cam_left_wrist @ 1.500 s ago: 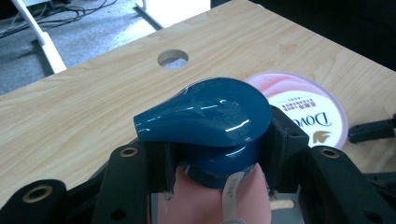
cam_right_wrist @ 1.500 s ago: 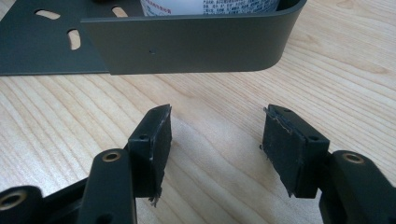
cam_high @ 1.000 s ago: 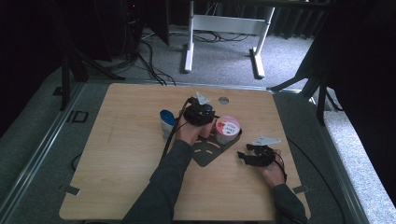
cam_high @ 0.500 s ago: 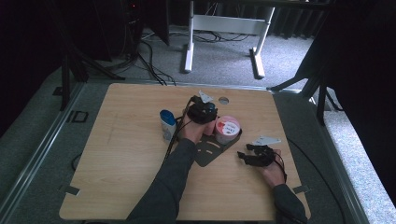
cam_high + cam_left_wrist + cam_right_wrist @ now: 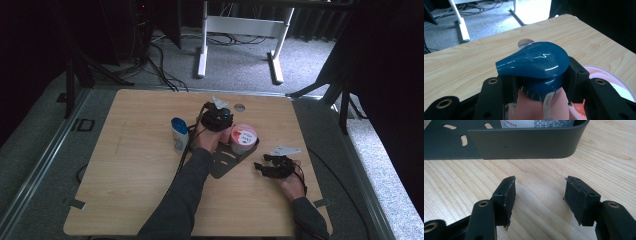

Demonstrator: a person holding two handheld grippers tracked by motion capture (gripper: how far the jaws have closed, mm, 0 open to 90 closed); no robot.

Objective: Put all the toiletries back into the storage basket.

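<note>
Two hand-held grippers are working here: my left hand-held gripper (image 5: 537, 87) is clamped on the neck of a pink pump bottle (image 5: 536, 105) under its blue pump head (image 5: 534, 61), mid-frame in the high view, beside the pink tub (image 5: 243, 138) on the dark metal tray (image 5: 524, 142). My right hand-held gripper (image 5: 539, 192) rests lower right on the bench (image 5: 130, 165), jaws apart, holding nothing. Judging by this, the bottle is gripped; placing it remains.

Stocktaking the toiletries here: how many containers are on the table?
3, as far as shows: a white bottle with a blue cap left of the tray, a pink tub in the dark metal tray, and a blue-topped pink pump bottle clamped in the left claw.
</note>
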